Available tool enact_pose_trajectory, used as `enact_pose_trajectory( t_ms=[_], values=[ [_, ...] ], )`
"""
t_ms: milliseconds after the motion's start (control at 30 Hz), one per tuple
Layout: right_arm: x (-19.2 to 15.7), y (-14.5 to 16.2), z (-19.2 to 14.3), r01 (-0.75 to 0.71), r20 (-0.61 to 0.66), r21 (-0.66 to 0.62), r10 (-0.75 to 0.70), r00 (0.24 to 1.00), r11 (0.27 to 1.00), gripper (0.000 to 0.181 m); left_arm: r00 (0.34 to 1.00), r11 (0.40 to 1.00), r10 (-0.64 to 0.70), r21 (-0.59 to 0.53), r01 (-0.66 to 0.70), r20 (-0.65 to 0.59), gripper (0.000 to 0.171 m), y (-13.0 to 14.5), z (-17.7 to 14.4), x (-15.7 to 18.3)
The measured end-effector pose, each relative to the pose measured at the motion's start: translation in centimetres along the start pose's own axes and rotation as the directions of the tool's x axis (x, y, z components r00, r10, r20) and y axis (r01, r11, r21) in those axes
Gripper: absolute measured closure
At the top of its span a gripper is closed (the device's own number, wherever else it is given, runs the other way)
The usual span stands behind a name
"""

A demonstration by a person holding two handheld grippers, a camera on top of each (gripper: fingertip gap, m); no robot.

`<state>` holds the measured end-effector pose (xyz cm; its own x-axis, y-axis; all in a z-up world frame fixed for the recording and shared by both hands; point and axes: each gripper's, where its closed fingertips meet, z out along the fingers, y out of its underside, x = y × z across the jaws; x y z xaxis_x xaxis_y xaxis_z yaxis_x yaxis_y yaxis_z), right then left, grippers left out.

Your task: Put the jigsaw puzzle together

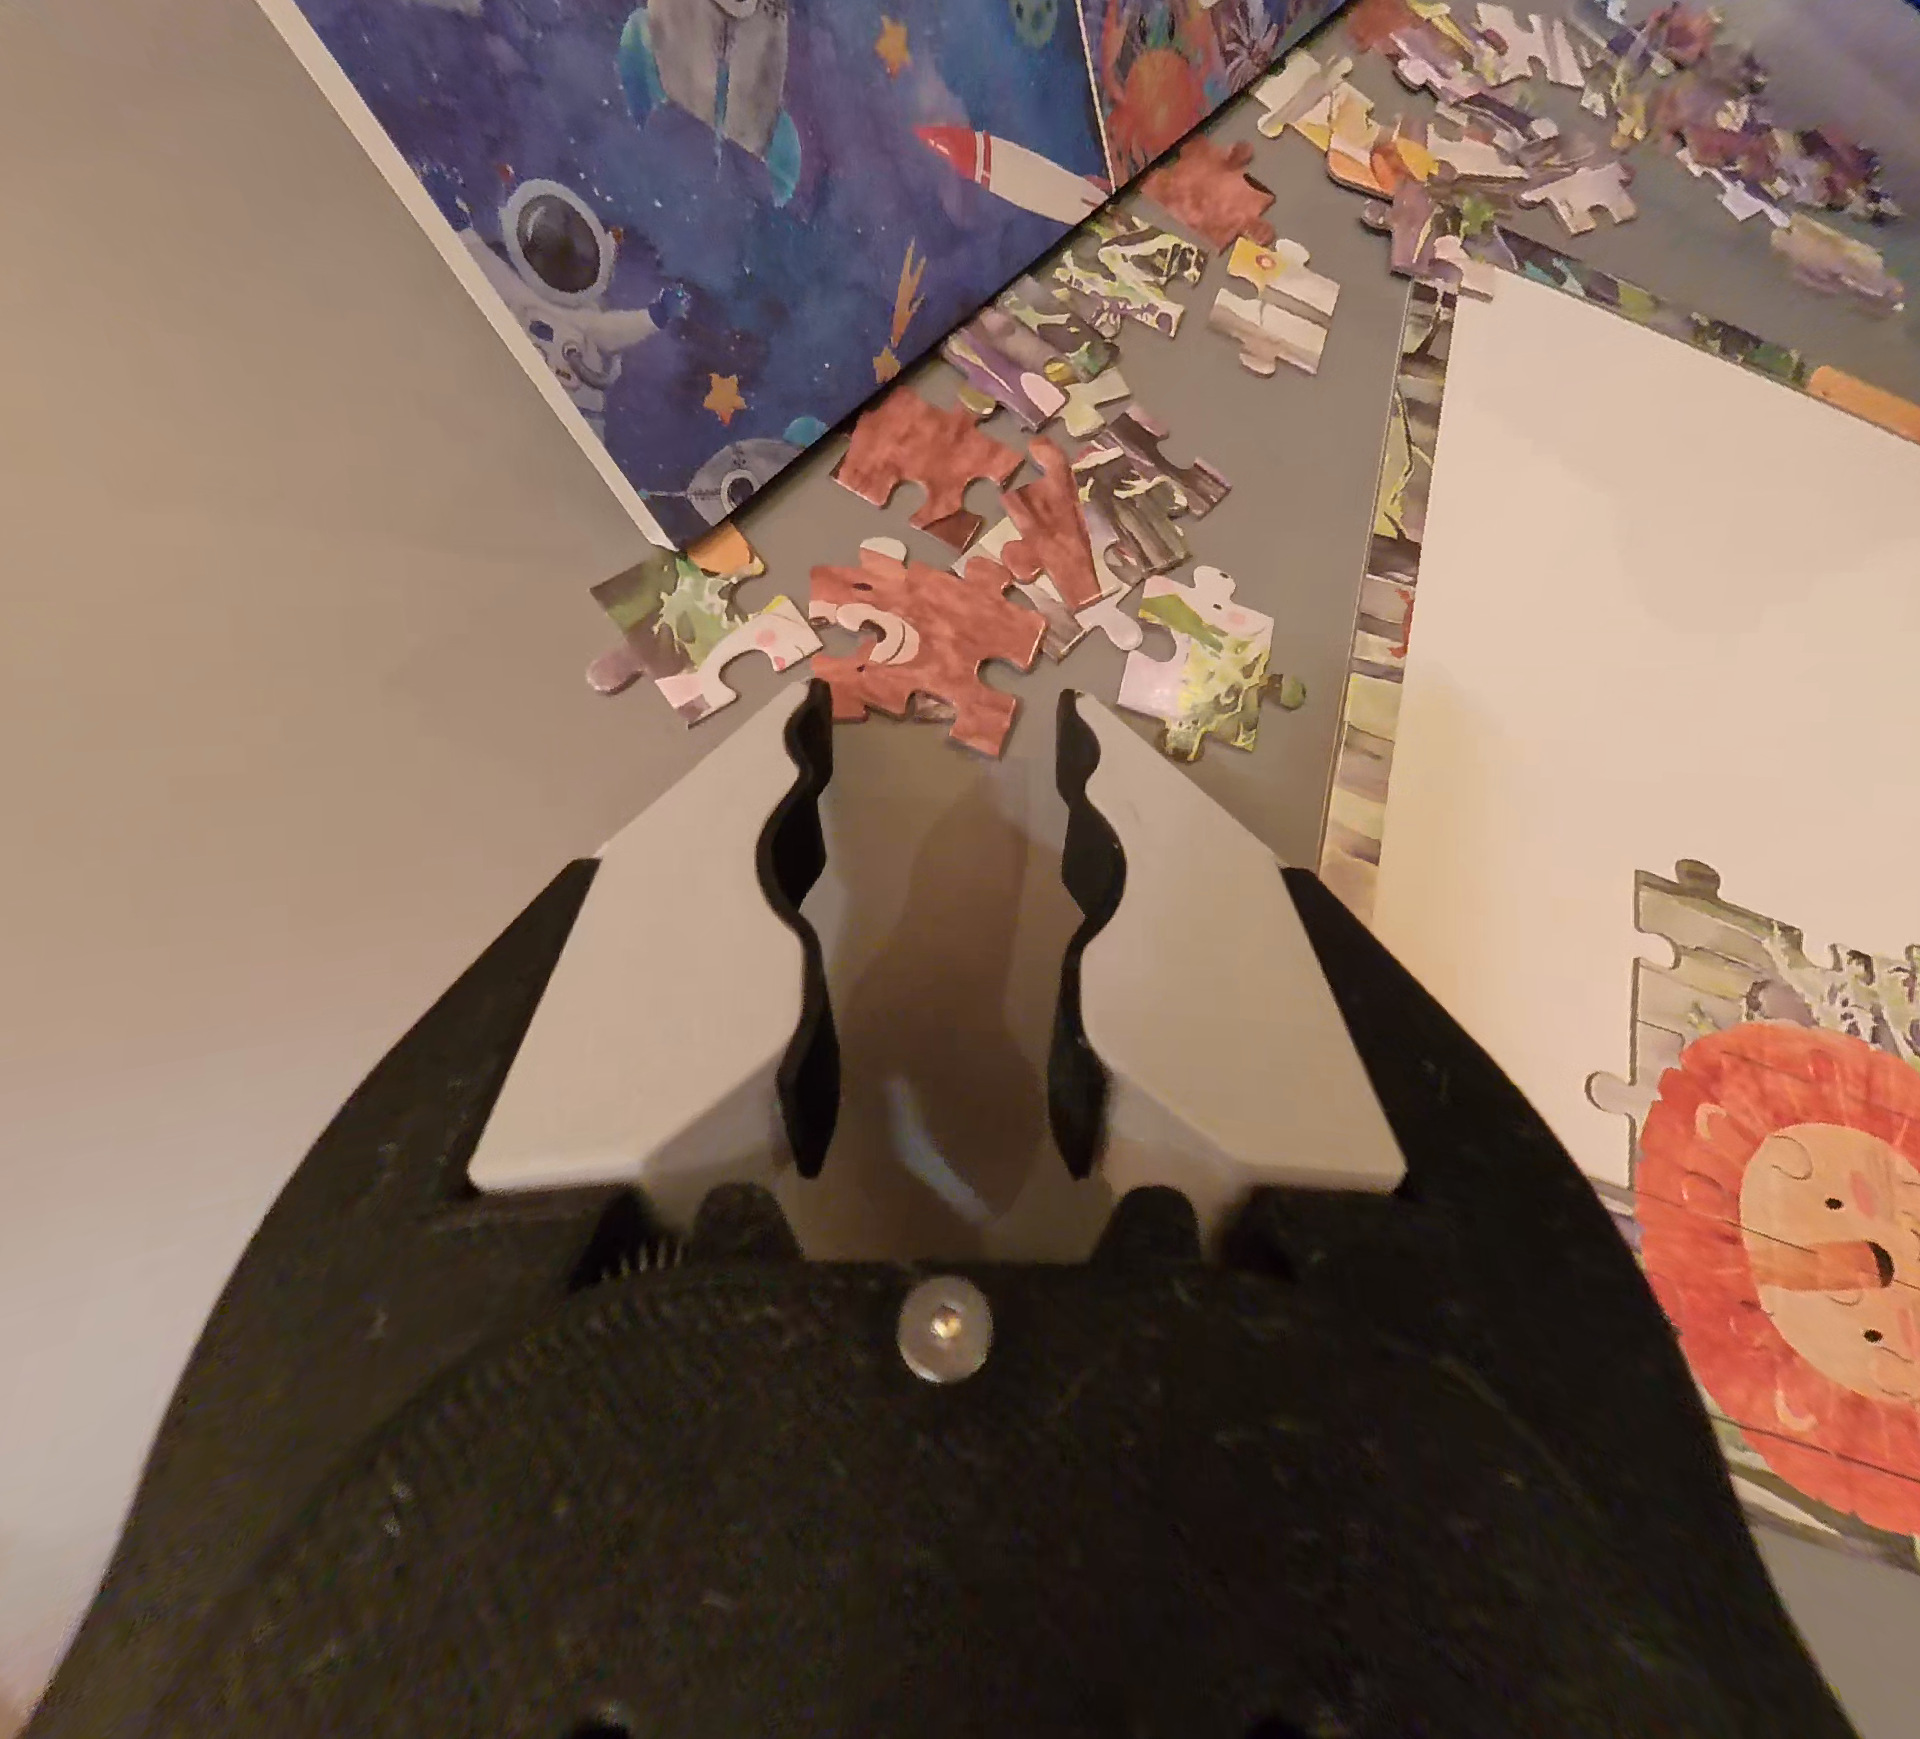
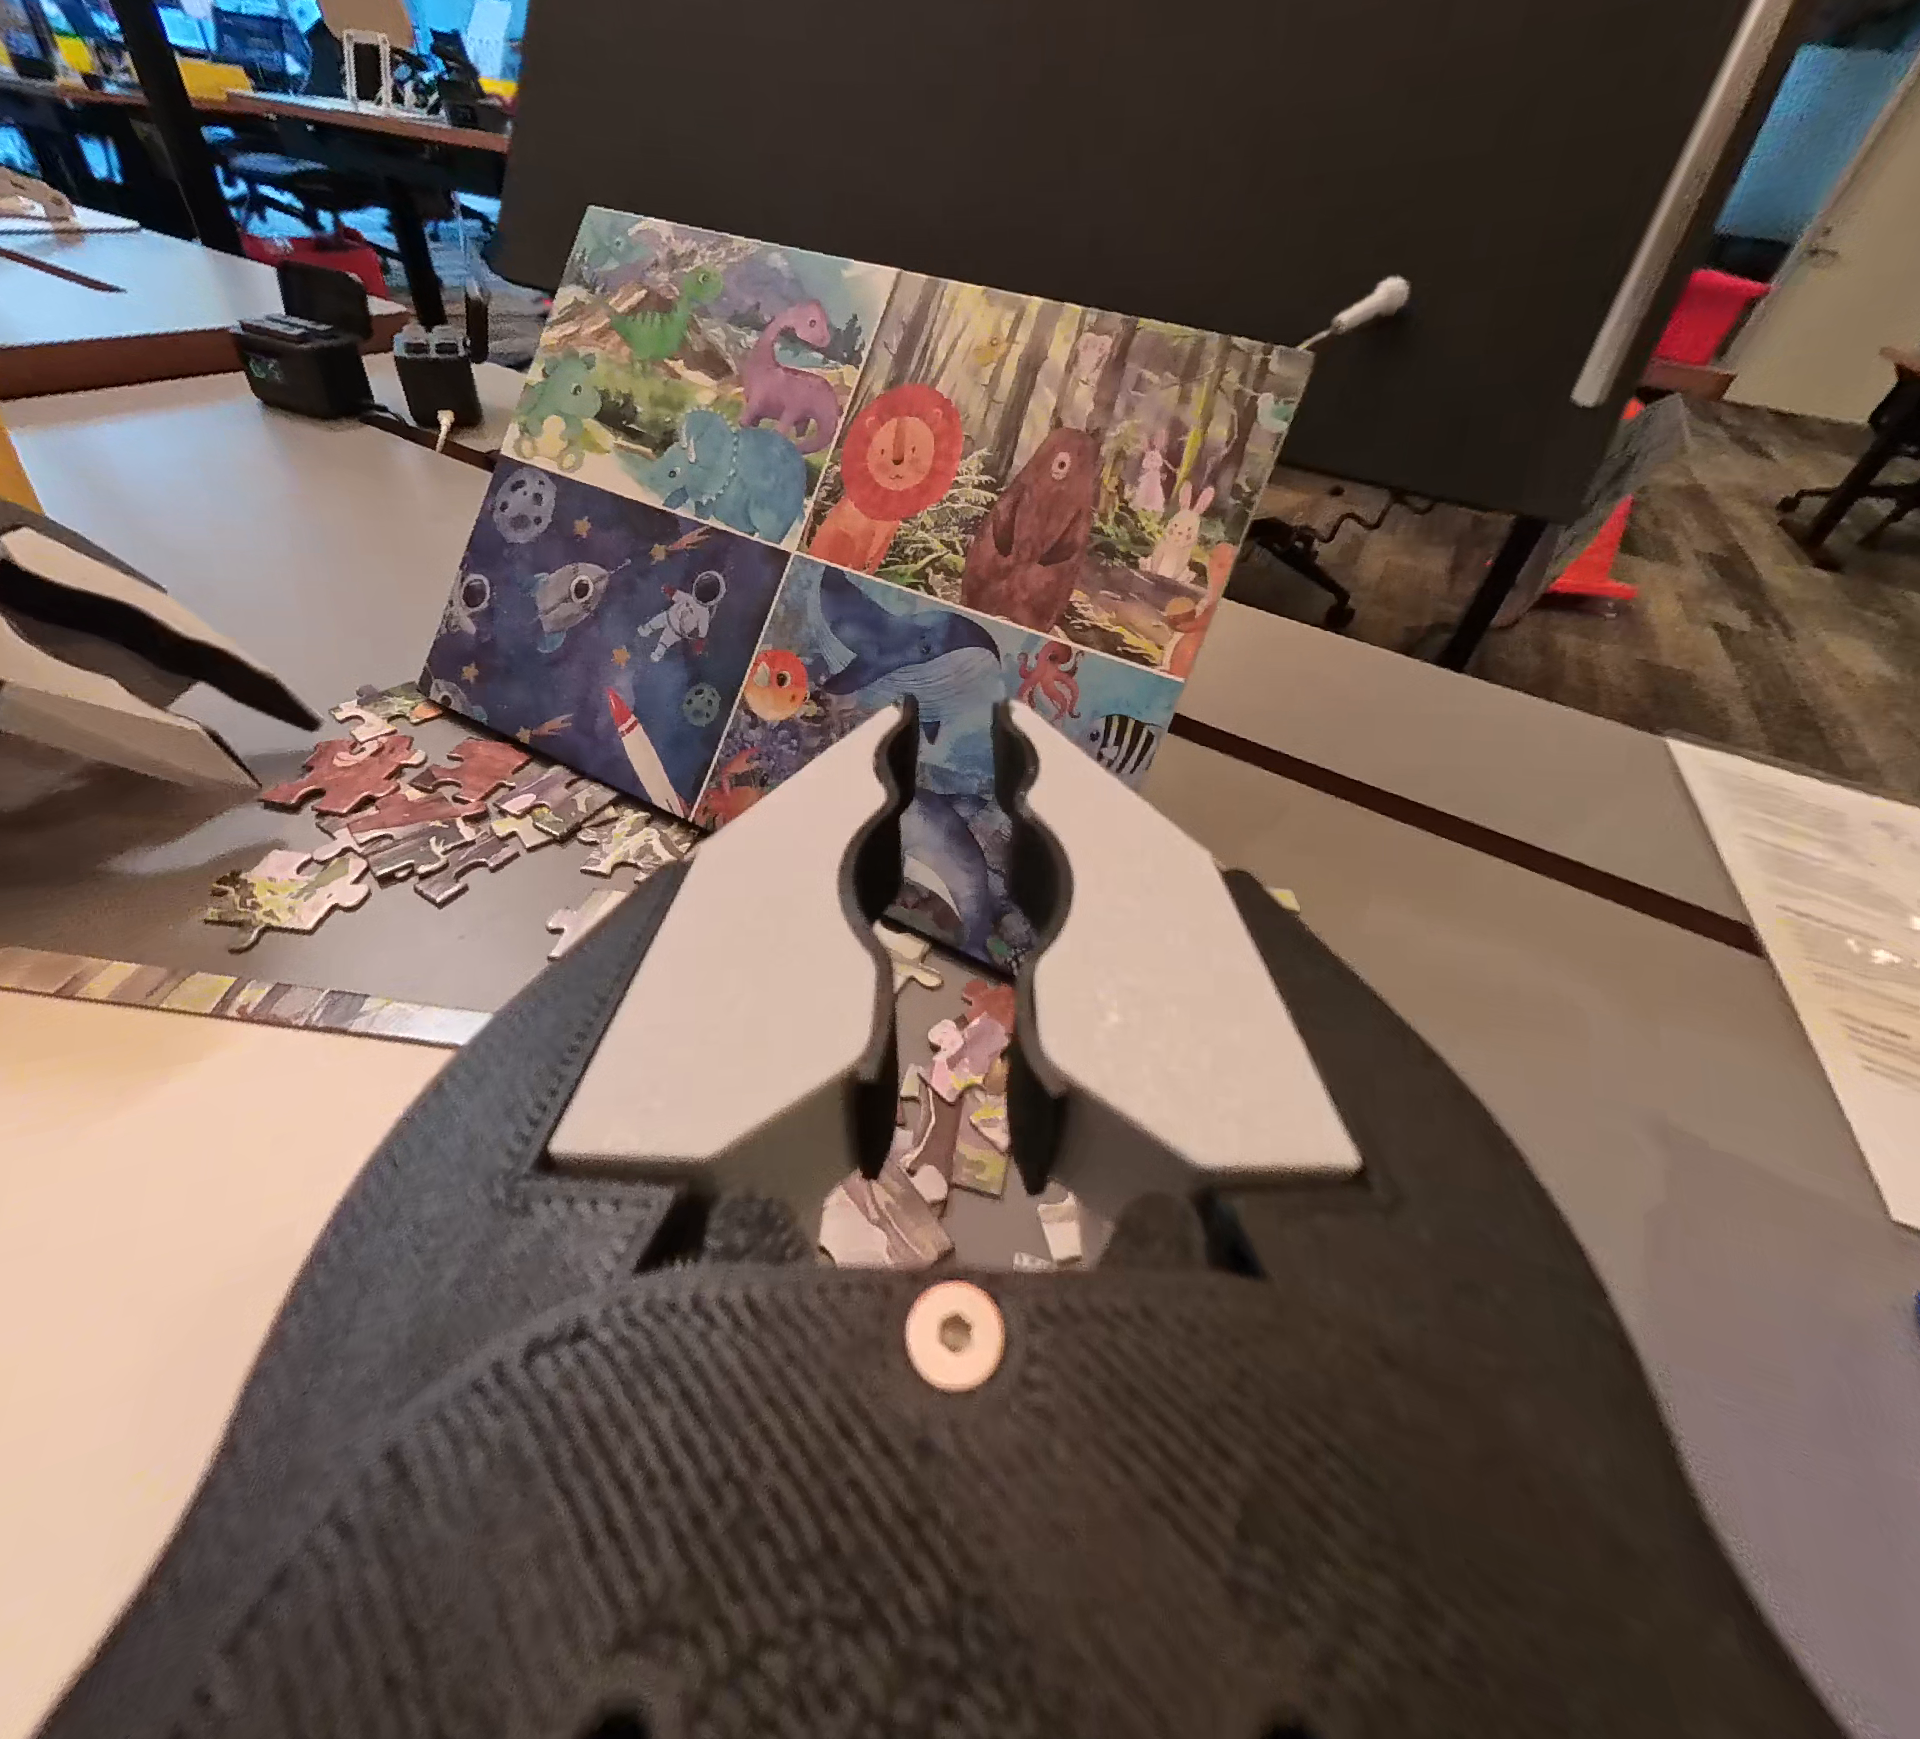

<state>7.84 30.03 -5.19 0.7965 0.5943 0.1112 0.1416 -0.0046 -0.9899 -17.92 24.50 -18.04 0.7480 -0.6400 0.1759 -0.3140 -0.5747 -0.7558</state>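
The left gripper (image 1: 940,713) is held with its jaws parted and empty, its tips just short of a brown puzzle piece (image 1: 925,640) lying in a heap of loose pieces (image 1: 1081,484) on the grey table (image 1: 260,546). The heap is found at the foot of the propped picture box (image 2: 862,536). The right gripper (image 2: 958,721) is raised above the table, jaws slightly apart, nothing held. A partly assembled lion section (image 1: 1787,1253) is seen on the white puzzle board (image 1: 1621,629).
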Motion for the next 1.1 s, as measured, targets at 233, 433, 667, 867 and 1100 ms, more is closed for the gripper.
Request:
enact_pose_trajectory(
  t_ms=[233,433,667,867,1100],
  values=[
    [0.8,0.2,-0.1,-0.151,0.034,0.017,0.151,0.988,0.988,0.169,0.994,0.994,0.096,-0.063,-0.093,0.049,0.129,0.2,1.1,0.3],
    [0.4,0.5,0.0,-0.098,0.021,0.0,0.098,0.995,0.995,0.169,0.98,0.982,0.178,-0.08,-0.172,0.088,0.141,0.3,1.3,0.6],
    [0.2,1.0,0.0,-0.097,0.037,-0.016,0.097,0.995,0.995,0.169,0.965,0.97,0.243,-0.038,-0.24,0.102,0.141,-0.1,0.8,1.3],
    [-0.6,0.5,-0.5,-0.06,0.057,-0.008,0.061,0.997,0.998,0.169,0.952,0.956,0.291,0.02,-0.294,0.1,0.14,-0.3,0.0,2.4],
    [-3.0,1.6,-0.3,-0.026,0.116,-0.044,0.03,0.993,0.999,0.169,0.947,0.94,0.318,0.119,-0.32,0.036,0.14,-1.5,-0.7,5.3]
  ],
)
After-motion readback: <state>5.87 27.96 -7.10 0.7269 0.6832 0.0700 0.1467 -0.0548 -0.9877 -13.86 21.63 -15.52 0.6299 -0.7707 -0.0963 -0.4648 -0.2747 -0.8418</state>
